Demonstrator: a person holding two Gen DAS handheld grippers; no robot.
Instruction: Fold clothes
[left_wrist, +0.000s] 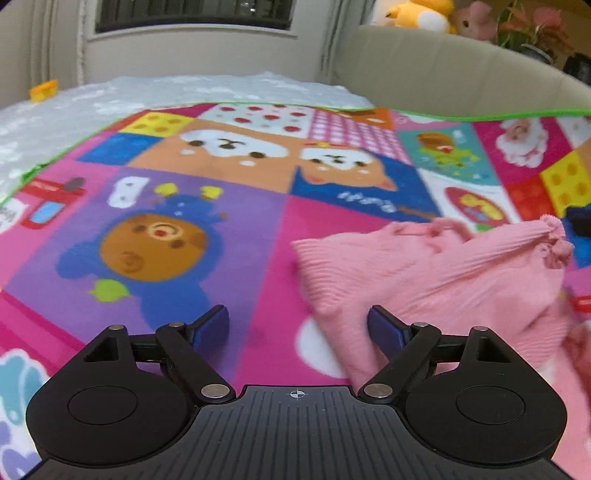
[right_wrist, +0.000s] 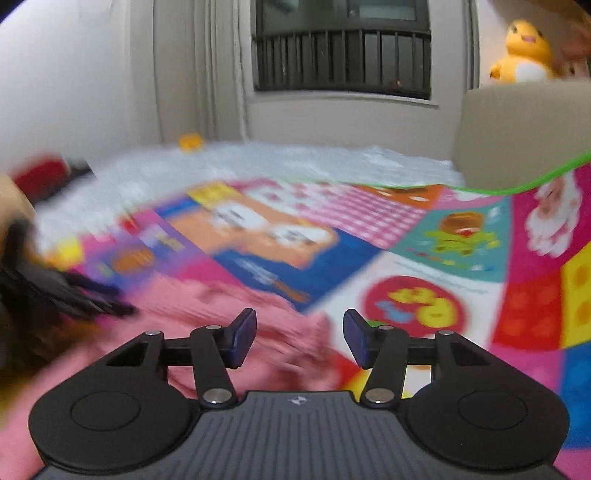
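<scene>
My left tongs — wide open, empty; pink ribbed garment lies right of them. My right tongs — open, empty, directly over it, nearer.

Left wrist view: mounted behind the left gripper, low and close over the patchwork cartoon blanket, facing forward toward the barred window and beige headboard; sharp

Right wrist view: mounted behind the right gripper, similarly low, facing the same window more squarely; heavily motion-blurred, worst on its left side

Shared ground: pink ribbed garment, at right in the left view and lower left in the right view; also the blanket's dog-face squares, green hem, white bedding, yellow plush toy
</scene>
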